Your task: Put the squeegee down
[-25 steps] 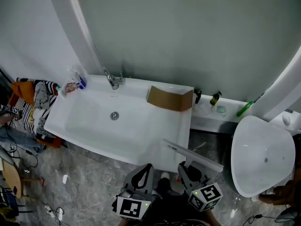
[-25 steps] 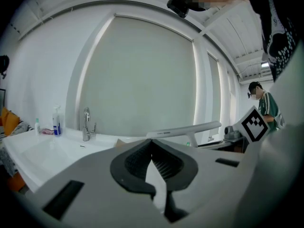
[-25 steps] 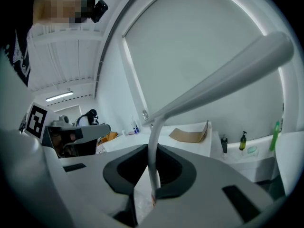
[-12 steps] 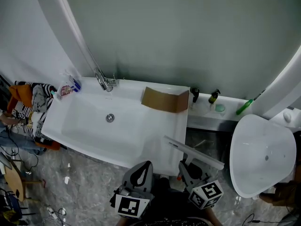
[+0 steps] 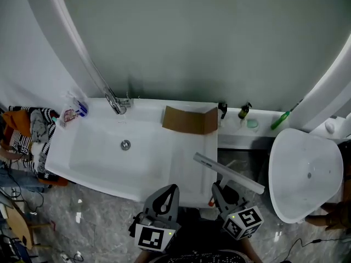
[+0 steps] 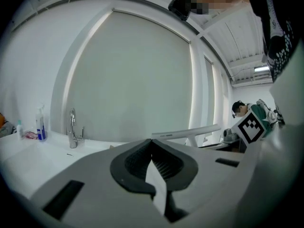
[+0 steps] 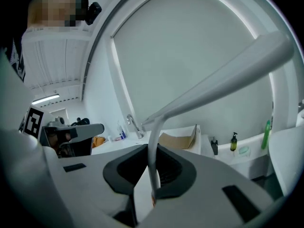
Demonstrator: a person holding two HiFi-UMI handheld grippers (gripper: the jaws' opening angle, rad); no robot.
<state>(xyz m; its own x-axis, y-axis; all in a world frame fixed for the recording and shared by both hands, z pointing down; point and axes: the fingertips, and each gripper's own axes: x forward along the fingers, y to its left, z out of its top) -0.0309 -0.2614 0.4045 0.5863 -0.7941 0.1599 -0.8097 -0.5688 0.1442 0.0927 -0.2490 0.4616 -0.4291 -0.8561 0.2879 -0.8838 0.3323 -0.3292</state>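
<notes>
The squeegee [image 5: 227, 173] is white, with a long blade on a thin handle. My right gripper [image 5: 222, 189] is shut on the handle and holds the blade over the near right corner of the white tub [image 5: 82, 163]. In the right gripper view the handle [image 7: 153, 146] runs up from between the pads to the blade [image 7: 213, 80]. My left gripper [image 5: 168, 190] hovers at the tub's near edge, to the left of the right gripper. Its jaws meet with nothing between them. In the left gripper view the squeegee [image 6: 187, 133] shows beyond the left gripper [image 6: 152, 144].
A chrome faucet [image 5: 114, 103] and a folded cardboard piece [image 5: 189, 120] sit at the tub's far side. Small bottles [image 5: 242, 112] and a green item [image 5: 282, 120] stand on the ledge behind. A round white basin [image 5: 307, 174] is at right. Clothes [image 5: 27, 133] lie at left.
Both grippers have drifted a little to the right along the tub's near edge, with the squeegee still in the right one. The head view has shifted with them.
</notes>
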